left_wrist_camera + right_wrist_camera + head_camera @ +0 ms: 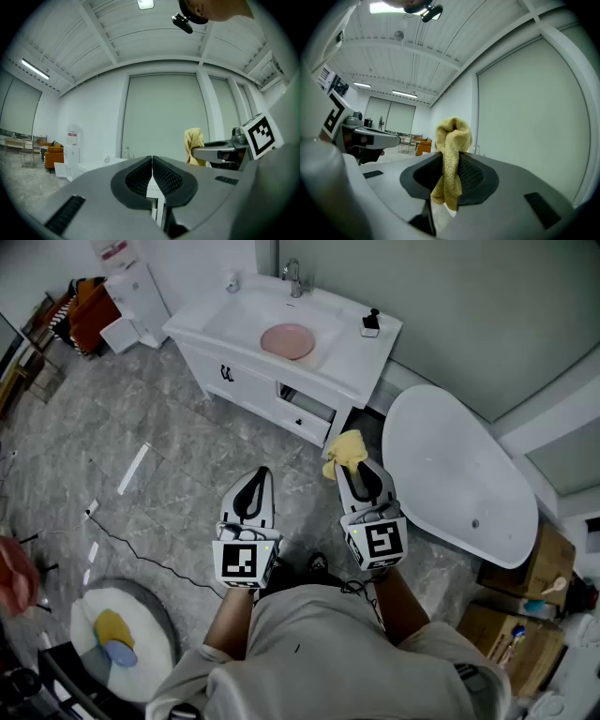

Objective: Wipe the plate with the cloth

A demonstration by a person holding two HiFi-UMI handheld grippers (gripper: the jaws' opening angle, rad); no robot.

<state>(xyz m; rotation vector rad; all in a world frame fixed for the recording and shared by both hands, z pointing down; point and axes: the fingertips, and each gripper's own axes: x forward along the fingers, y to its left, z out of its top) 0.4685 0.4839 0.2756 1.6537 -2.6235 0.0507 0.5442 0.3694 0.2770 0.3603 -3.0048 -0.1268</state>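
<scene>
At the far left of the head view, a round white tub (155,652) stood on the grey floor (178,446), with a yellow lump and a blue disc lying in it; what they were could not be made out. The left gripper (152,160) was held out in front of the person's body, its jaws pressed together with nothing between them. Further off stood a white vanity unit (244,381) with one drawer (307,407) pulled partly out. The pink plate (288,340) lay in the basin (246,317) on top, below the tap (294,277), and a small black-topped bottle (371,324) stood on the counter's right end. The right gripper (449,161) was just beside the left, and its jaws were clamped on the yellow cloth (451,140). The cloth bunched up above the jaw tips and hung down between them, well apart from the plate. To the right stood a white bathtub (469,488), with cardboard boxes (525,615) beyond it.
</scene>
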